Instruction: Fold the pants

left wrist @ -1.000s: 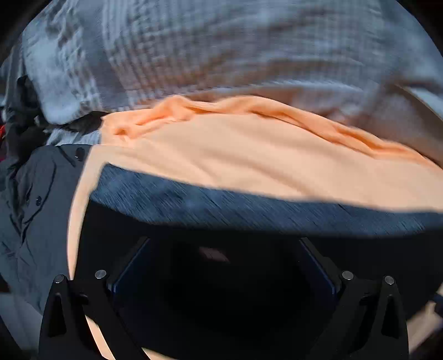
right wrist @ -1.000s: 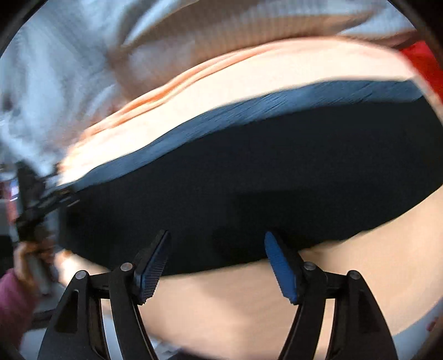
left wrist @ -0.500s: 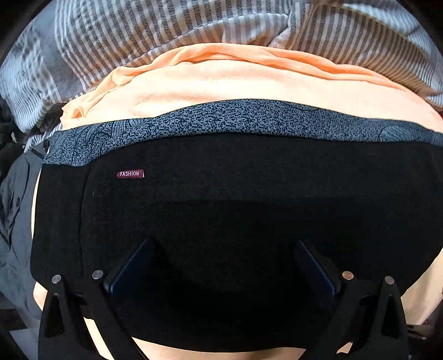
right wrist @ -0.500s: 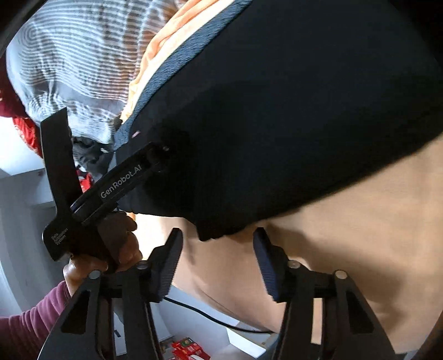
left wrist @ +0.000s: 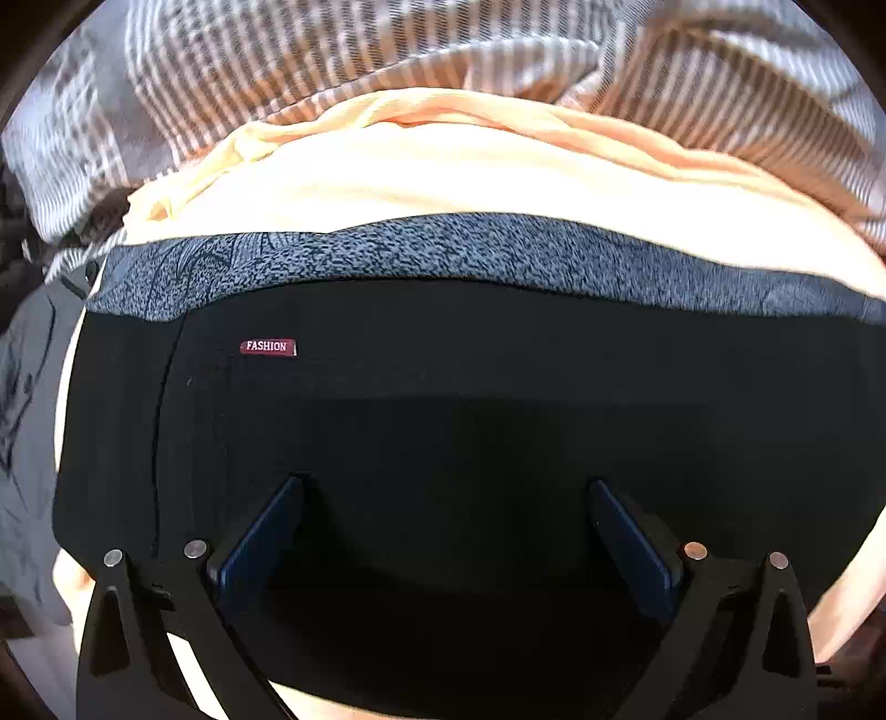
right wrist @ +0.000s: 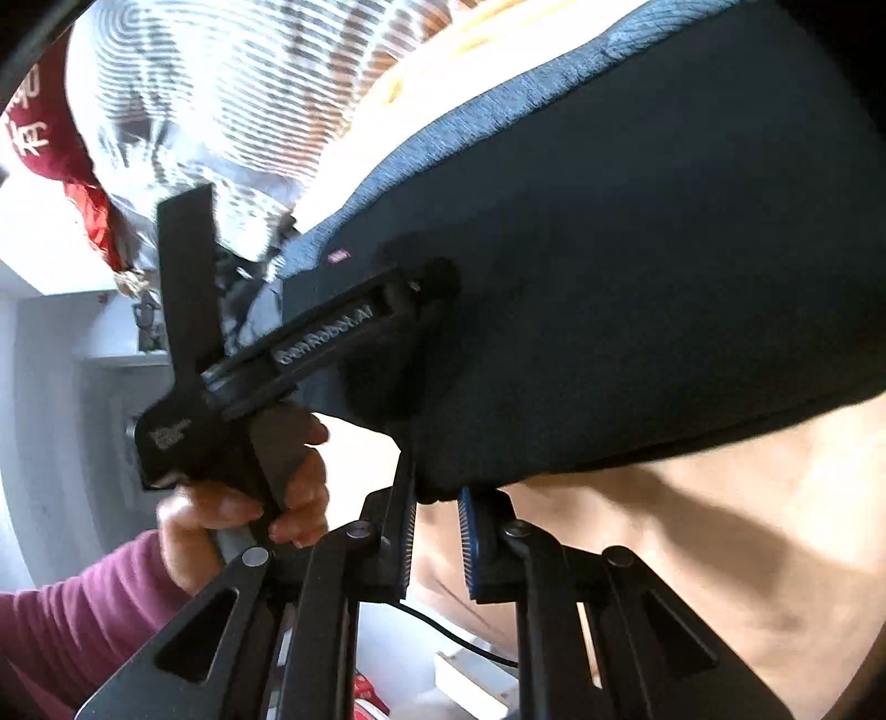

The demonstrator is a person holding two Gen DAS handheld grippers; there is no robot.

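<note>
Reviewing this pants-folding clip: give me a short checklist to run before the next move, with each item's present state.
1. Right gripper at the pants corner: ok, the corner hangs between its closing jaws.
2. Right grip firm: cannot tell, a narrow gap shows between the pads.
3. Left gripper over the pants: ok, jaws wide apart above black cloth.
4. Left gripper holding cloth: not ok, nothing pinched.
5. Waistband lying flat: ok, straight across the orange sheet.
6. Striped cloth clear of the pants: ok.

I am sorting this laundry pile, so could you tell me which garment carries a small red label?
The black pants: a red FASHION tag sits below their speckled grey waistband.
</note>
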